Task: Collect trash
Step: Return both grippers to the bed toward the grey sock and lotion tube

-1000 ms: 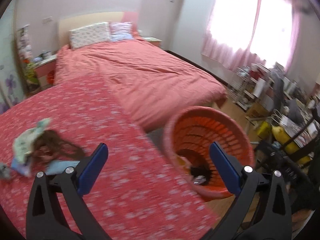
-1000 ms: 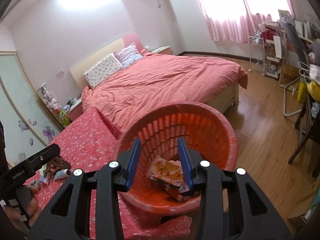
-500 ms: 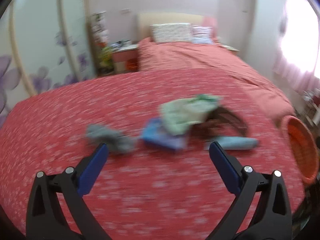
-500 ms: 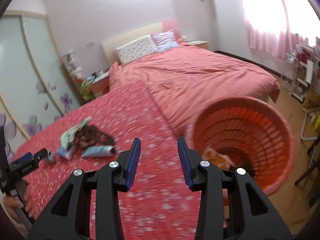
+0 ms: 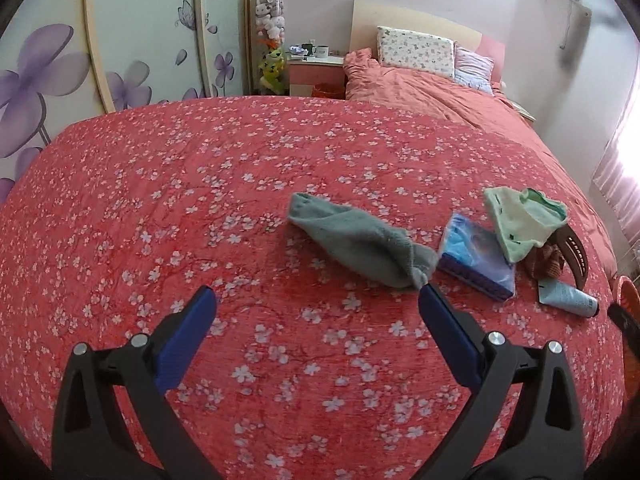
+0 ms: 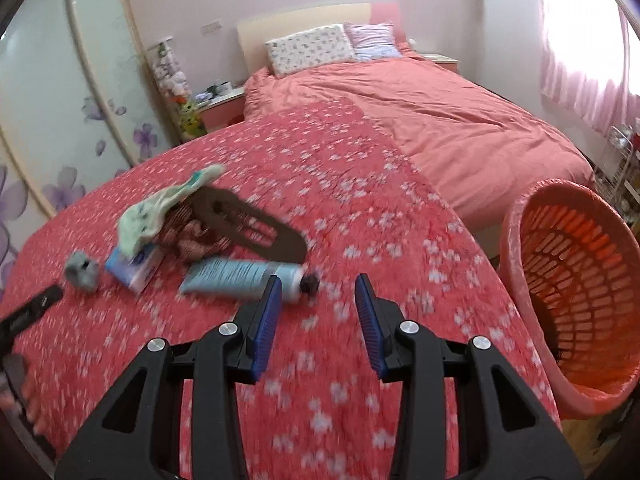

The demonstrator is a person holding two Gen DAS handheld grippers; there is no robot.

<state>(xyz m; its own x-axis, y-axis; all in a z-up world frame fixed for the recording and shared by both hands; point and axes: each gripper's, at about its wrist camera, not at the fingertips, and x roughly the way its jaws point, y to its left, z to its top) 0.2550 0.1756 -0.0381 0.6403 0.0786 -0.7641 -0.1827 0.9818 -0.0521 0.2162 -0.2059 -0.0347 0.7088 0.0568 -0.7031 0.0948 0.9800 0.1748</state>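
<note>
Both claws stood released, nothing between the fingers. Left claw (image 5: 316, 300) hovered near grey sock (image 5: 360, 248); right claw (image 6: 318, 300) beside blue tube (image 6: 240, 276) on the flowered bed (image 6: 360, 208). Tube probably light, squashy, slick; best gripped mid-body. Basket (image 6: 572, 292) at bedside.

1. A red flowered cover (image 5: 240, 168) carries everything.
2. A box (image 5: 476, 258) lies on it.
3. Left of the box: a grey sock (image 5: 360, 246).
4. Right of it: green cloth (image 5: 520, 220), brown strap (image 6: 248, 224), tube (image 6: 244, 276).
</note>
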